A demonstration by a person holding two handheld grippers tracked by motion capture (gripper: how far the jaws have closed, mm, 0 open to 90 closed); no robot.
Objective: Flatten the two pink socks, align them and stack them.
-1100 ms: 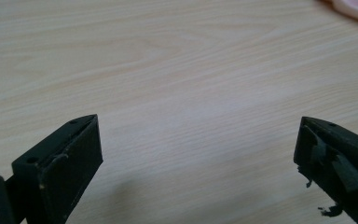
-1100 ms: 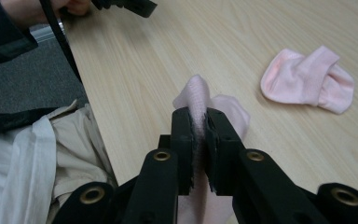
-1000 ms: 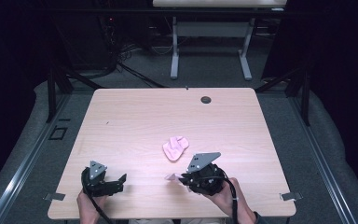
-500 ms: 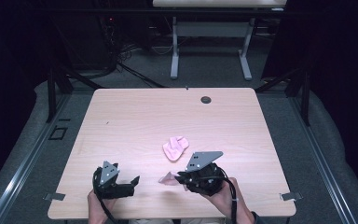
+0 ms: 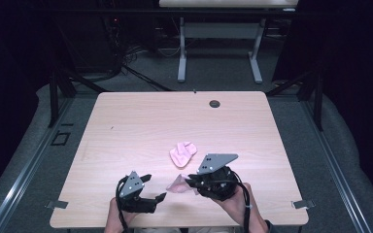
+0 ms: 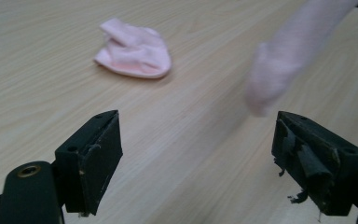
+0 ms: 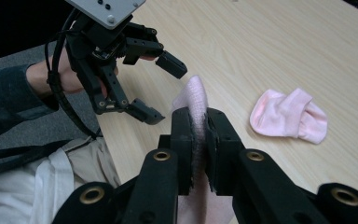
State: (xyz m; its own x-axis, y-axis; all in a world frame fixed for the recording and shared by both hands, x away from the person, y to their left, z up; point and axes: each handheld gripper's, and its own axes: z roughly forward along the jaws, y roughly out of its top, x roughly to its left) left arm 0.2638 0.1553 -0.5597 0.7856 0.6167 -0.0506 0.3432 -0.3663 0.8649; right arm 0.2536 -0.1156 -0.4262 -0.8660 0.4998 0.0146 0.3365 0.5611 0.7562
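We are noting right hand-held gripper clamping pink sock, lifting it off bench; left hand-held gripper gaping wide, empty, nearby. Second sock lying mid-bench. Pairing seemingly pending.

held sock: pale pink, pinched between the shut jaws of the right gripper, toe end sticking out forward, lifted off the table near its front edge, blurred in the left gripper view
folded sock: pale pink, bunched, flat on the table, near the held one, apart from it
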